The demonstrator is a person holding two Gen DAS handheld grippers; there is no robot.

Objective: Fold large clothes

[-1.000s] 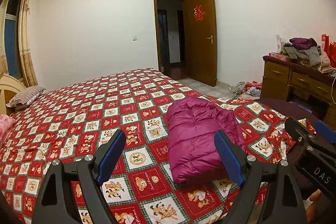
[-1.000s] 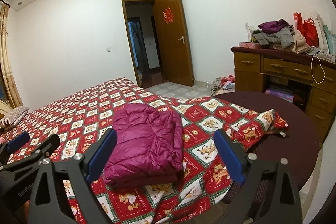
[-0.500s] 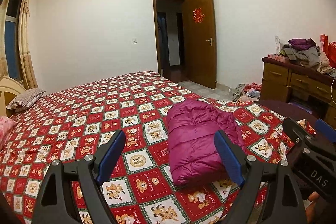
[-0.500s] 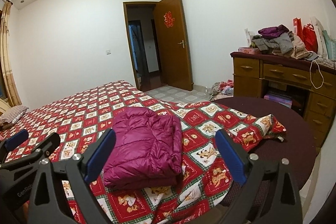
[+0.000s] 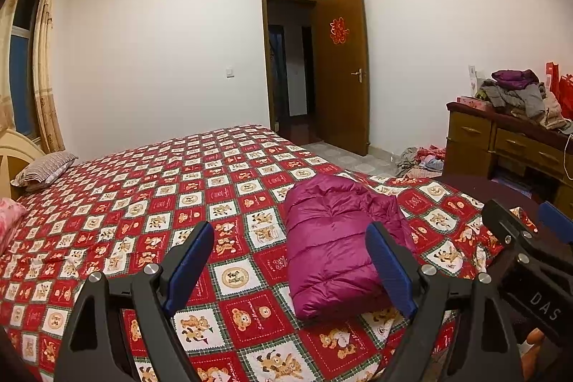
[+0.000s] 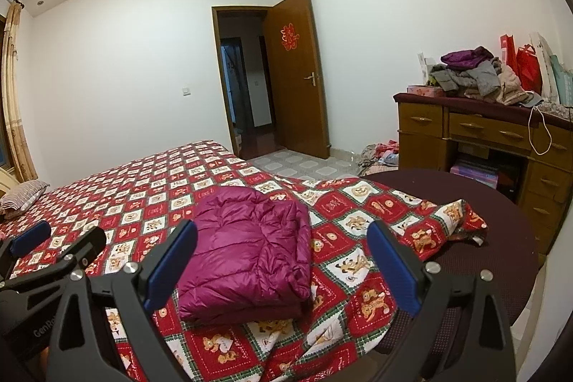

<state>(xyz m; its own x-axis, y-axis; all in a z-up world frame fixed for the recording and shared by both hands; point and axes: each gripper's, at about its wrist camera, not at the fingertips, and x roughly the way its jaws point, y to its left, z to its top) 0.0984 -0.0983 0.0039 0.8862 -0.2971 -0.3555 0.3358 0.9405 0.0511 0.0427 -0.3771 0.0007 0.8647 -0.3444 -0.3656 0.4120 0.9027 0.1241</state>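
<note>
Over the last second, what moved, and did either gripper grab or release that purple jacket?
Both grippers drew back and tilted up slightly, so more ceiling shows; left gripper and right gripper stayed open, grabbing and releasing nothing. The folded purple jacket lies unmoved on the bedspread, and the clothes pile on the dresser is unchanged.

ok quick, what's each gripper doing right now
Left gripper: open, holding nothing, above the bedspread.
Right gripper: open, holding nothing, clear of the folded jacket.
</note>
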